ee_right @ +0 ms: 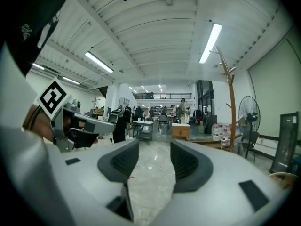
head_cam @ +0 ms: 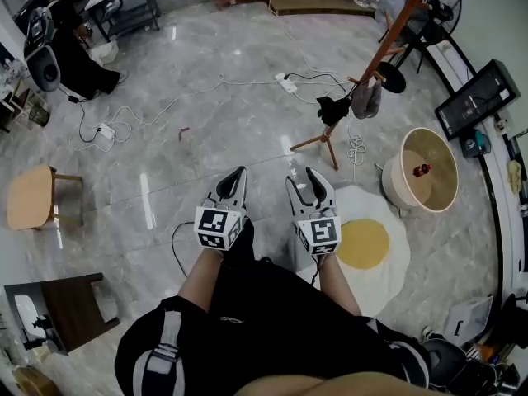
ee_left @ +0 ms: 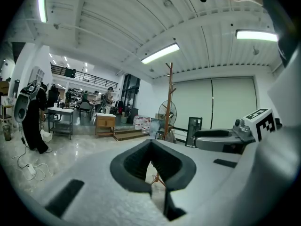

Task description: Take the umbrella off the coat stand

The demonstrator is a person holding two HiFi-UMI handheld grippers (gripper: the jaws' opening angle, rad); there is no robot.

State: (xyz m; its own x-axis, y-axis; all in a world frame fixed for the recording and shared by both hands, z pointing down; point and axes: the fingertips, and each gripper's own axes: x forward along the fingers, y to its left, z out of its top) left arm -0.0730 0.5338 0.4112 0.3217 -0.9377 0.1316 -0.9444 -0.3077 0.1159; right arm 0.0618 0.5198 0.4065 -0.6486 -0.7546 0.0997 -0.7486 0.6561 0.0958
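- Nearest the lens: black shorts and two bare forearms, filling the foot of the head view.
- Upper right, well apart from both hands across bare marble: wooden coat stand, slanting through the frame on splayed feet, lower pegs loaded.
- On the floor just right of the right hand: fried-egg rug, lying flat.
- Held out side by side, aimed roughly level toward the stand: left gripper, tongs clenched tip to tip on nothing; right gripper, tongs released, a clear gap between the pads and only floor beyond.
- Hanging low on the stand, beside a black item: grey folded bundle, taken to be the umbrella. Too small to show strap, handle or how it sits on the peg.
- Judged light, a one-gripper load. Probably soft, slippery fabric over a stiff core, likely to swing once touched. Best pinched on the firm middle or the handle rather than loose cloth, then lifted up and clear of the peg.
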